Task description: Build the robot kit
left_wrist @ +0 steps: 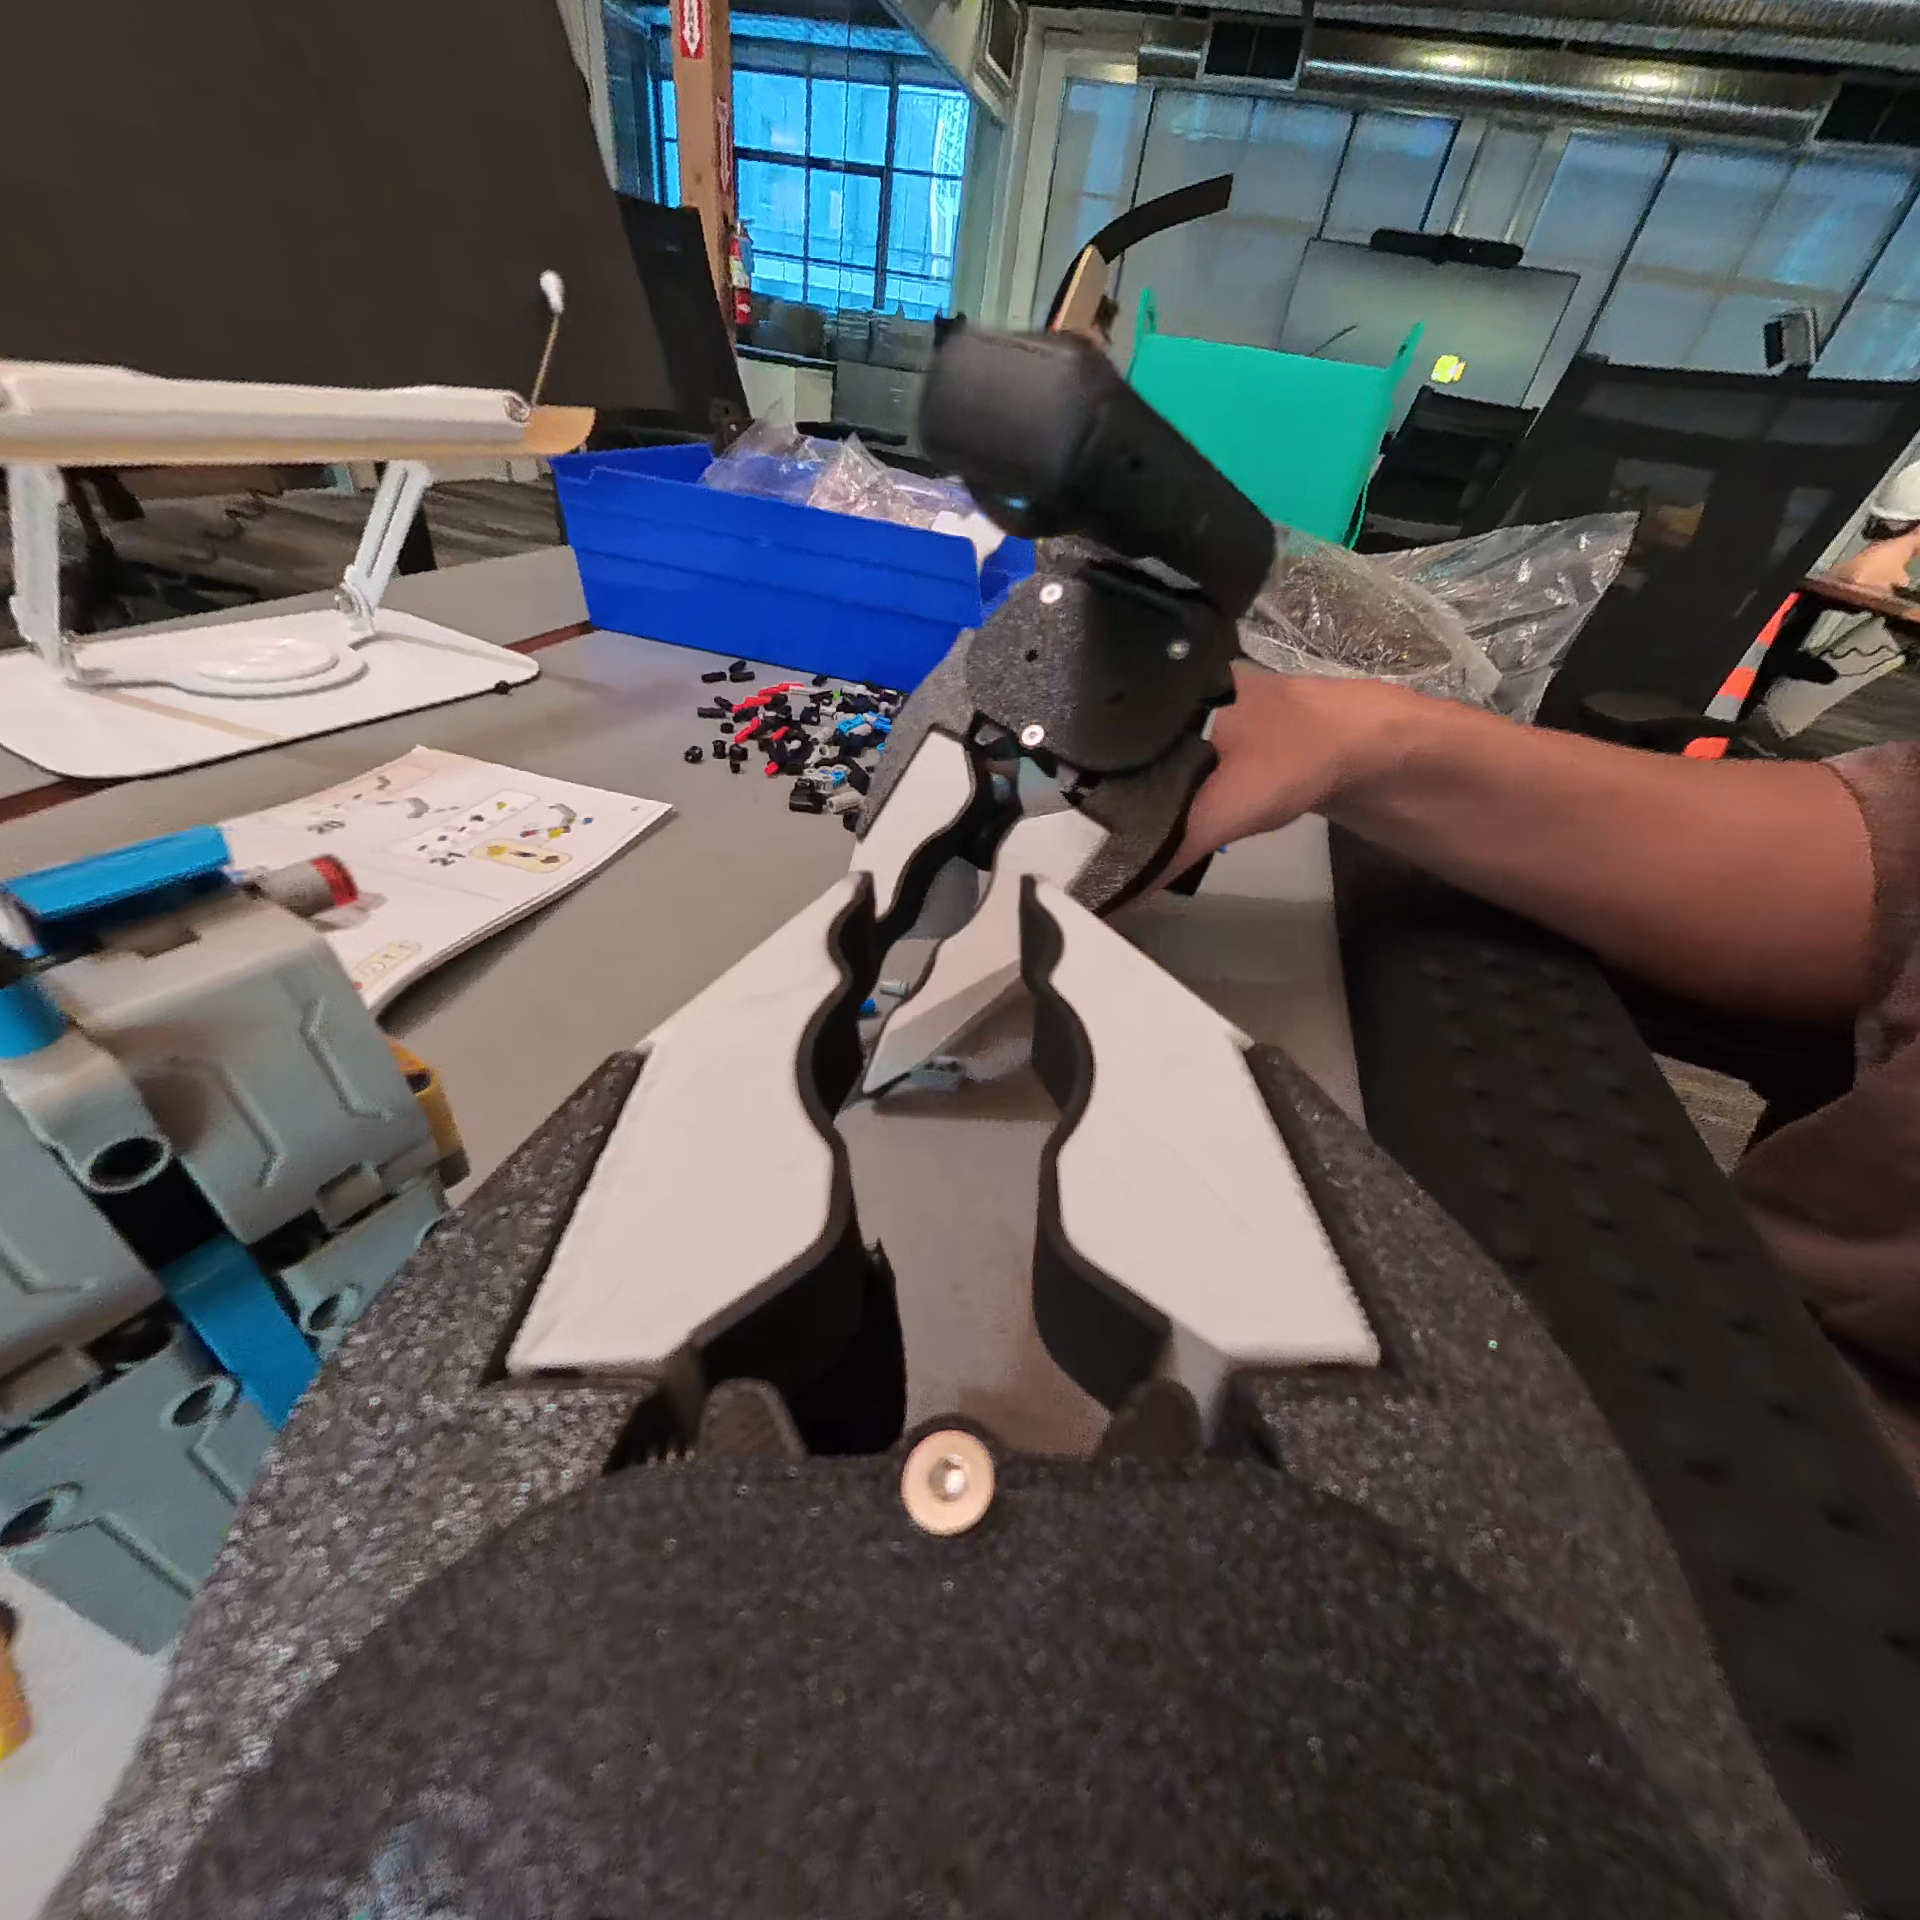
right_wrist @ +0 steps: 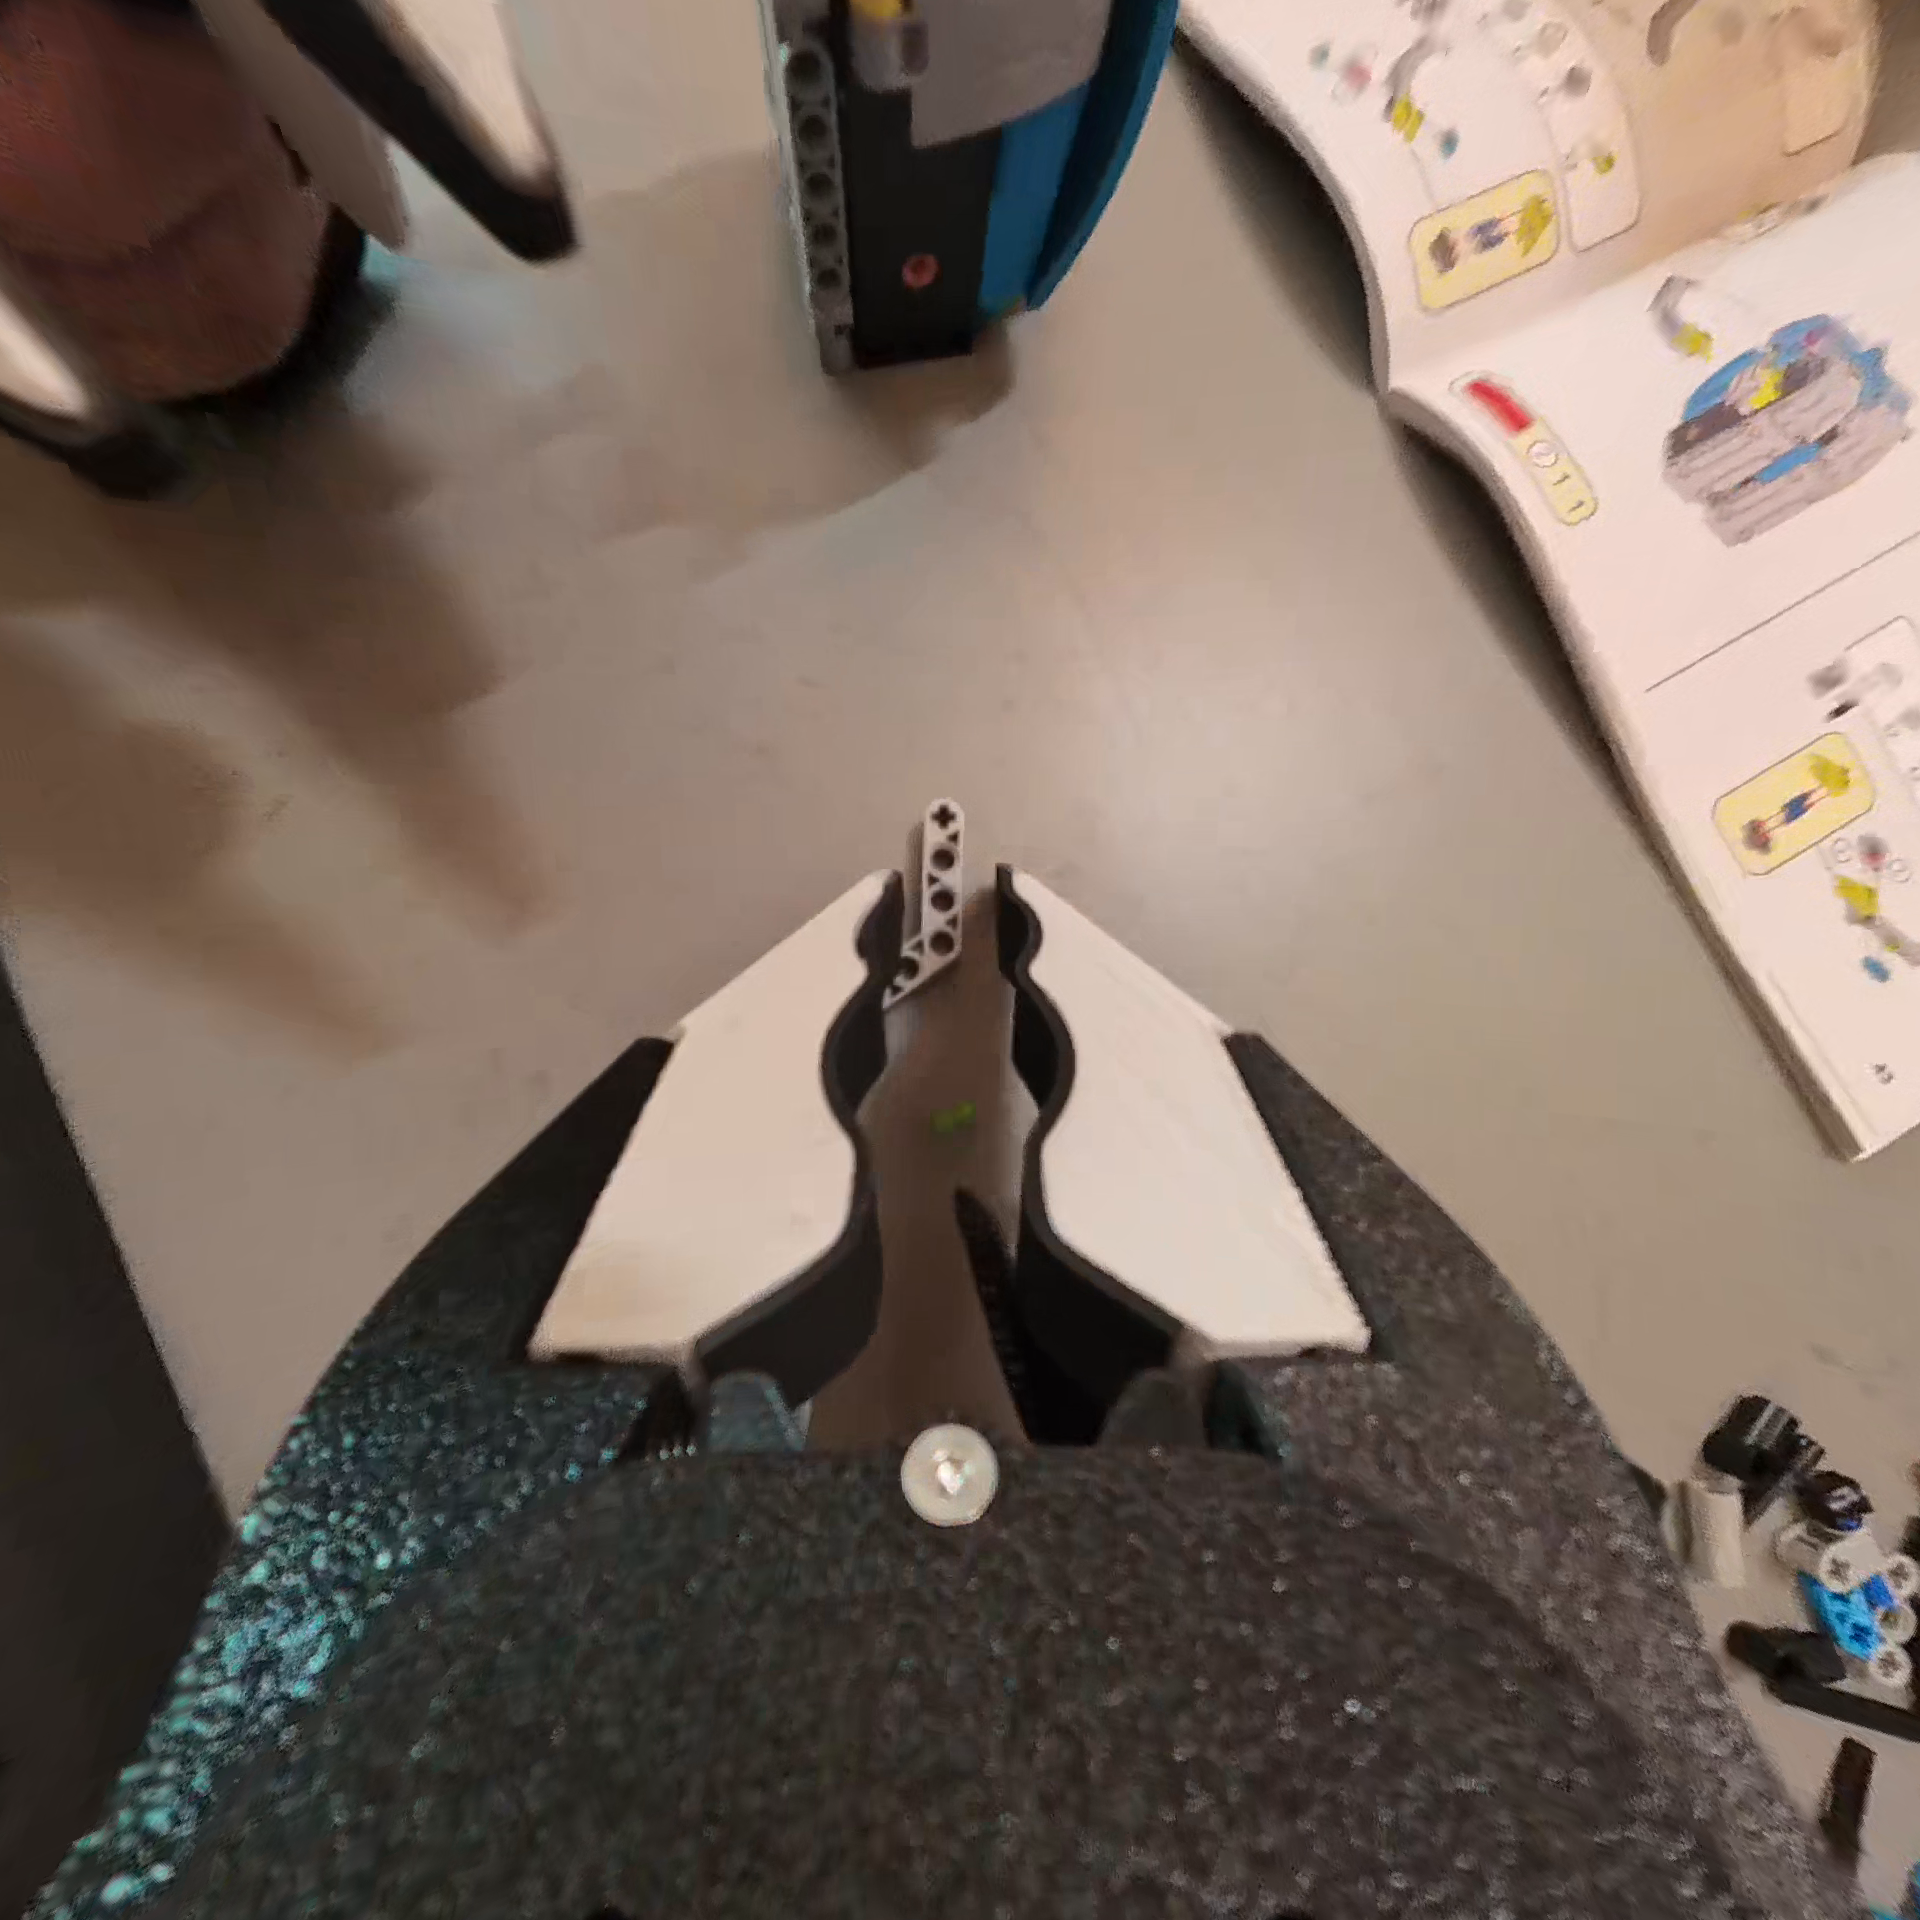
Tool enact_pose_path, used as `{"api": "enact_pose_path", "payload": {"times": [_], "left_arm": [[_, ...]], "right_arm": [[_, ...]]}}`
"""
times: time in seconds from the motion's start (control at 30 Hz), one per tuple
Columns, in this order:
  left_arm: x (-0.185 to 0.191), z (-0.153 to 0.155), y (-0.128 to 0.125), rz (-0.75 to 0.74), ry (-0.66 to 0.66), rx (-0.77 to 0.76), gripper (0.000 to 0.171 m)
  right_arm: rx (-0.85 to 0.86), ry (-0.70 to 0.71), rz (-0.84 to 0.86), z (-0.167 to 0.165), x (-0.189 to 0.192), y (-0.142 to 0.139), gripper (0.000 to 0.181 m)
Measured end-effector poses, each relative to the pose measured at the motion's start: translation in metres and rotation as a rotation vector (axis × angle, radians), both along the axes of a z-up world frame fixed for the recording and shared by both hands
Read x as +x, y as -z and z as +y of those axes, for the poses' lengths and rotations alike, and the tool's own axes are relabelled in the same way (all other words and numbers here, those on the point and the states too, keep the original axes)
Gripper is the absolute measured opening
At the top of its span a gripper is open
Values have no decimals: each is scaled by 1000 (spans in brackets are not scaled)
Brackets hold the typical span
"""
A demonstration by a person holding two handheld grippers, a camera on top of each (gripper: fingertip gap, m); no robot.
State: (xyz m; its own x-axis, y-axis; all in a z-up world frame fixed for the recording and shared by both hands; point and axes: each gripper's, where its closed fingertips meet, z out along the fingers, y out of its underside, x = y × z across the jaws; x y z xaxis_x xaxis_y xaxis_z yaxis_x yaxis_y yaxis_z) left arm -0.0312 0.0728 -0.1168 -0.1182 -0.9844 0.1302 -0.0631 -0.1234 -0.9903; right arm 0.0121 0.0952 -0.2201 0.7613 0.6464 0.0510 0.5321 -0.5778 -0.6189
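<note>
Grey beam (right_wrist: pixel 933 906) lay between the tips of the right gripper (right_wrist: pixel 943 881), against its left finger, jaws parted. Left gripper (left_wrist: pixel 940 888) was spread, empty, above the table (left_wrist: pixel 582 966).

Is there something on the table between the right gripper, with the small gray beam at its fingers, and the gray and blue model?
Nothing visible. In the right wrist view, bare table separates the right gripper, with the gray beam, from the gray and blue model.
</note>
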Motion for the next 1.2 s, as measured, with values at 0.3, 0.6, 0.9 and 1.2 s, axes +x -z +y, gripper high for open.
{"api": "enact_pose_path", "payload": {"times": [0.3,0.6,0.9,1.2], "left_arm": [[0,-2,0,-2,-13,39,27],[2,-2,2,13,-13,35,27],[3,3,1,3,-27,11,29],[2,9,-6,-47,-140,142,71]], "right_arm": [[239,380,363,42,47,-61,8],[459,761,832,31,116,-107,7],[401,509,1031,30,57,-125,7],[231,181,964,12,-53,-114,7]]}}
